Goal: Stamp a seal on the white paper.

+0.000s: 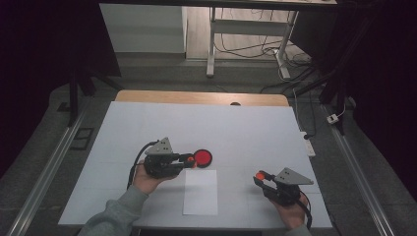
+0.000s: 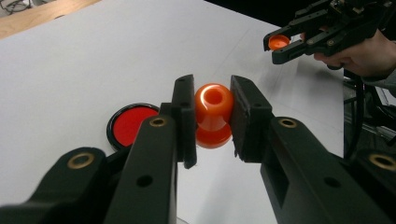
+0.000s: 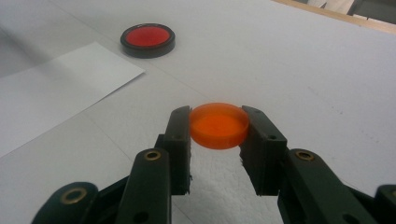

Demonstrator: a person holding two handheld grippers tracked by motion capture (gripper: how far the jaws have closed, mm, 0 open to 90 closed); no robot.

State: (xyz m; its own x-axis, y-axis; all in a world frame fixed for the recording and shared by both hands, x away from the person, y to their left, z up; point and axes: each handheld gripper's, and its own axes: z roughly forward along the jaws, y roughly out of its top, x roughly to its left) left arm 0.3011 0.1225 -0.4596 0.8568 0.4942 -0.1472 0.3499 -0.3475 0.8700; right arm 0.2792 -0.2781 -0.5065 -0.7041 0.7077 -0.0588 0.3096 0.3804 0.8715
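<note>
My left gripper is shut on a small orange bottle with an open round mouth; in the high view that gripper hovers just left of a red disc in a black rim. The same disc lies on the table beyond my left jaw. My right gripper is shut on a flat orange cap, held above the table. From above, this gripper and the cap sit at the front right. The disc is far off to its left.
A white sheet of paper lies at the front middle of the white table, between the two hands. A wooden strip borders the far edge. Beyond stand desk legs and cables on the floor.
</note>
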